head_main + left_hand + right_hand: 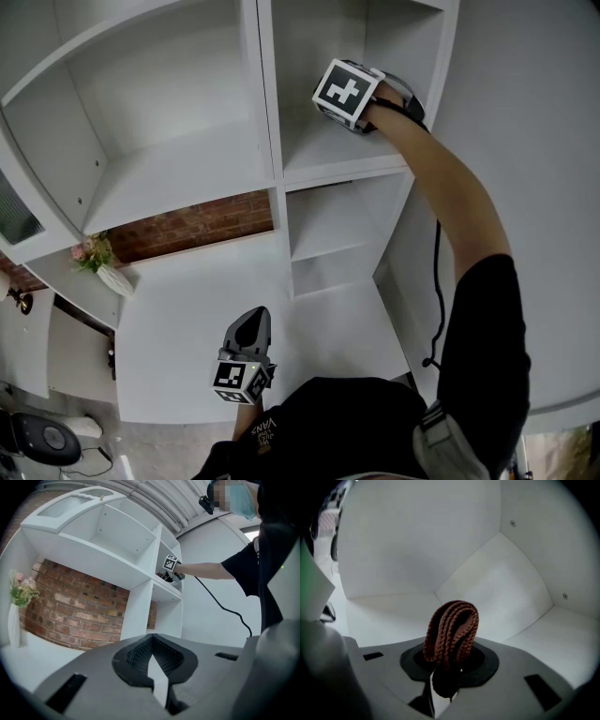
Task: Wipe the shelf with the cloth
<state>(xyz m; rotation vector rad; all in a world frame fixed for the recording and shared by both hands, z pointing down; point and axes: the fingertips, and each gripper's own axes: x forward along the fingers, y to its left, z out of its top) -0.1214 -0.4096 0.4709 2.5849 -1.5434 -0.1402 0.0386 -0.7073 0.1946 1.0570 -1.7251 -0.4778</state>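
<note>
A folded brown knitted cloth [452,632] sticks up from my right gripper [449,660], whose jaws are shut on it. That gripper [361,103] is reached into the upper right compartment of the white shelf unit [272,169], just above its board [323,155]. In the left gripper view the right gripper [171,569] shows small in the same compartment. The cloth itself is hidden in the head view. My left gripper [251,330] hangs low over the white counter, jaws shut with nothing between them [151,663].
A white vase with pink flowers [101,267] stands at the counter's left, before a brick wall [197,225]. Lower small compartments [328,234] lie under the right gripper. A black cable [437,281] hangs from the right arm. A white wall [534,187] is at the right.
</note>
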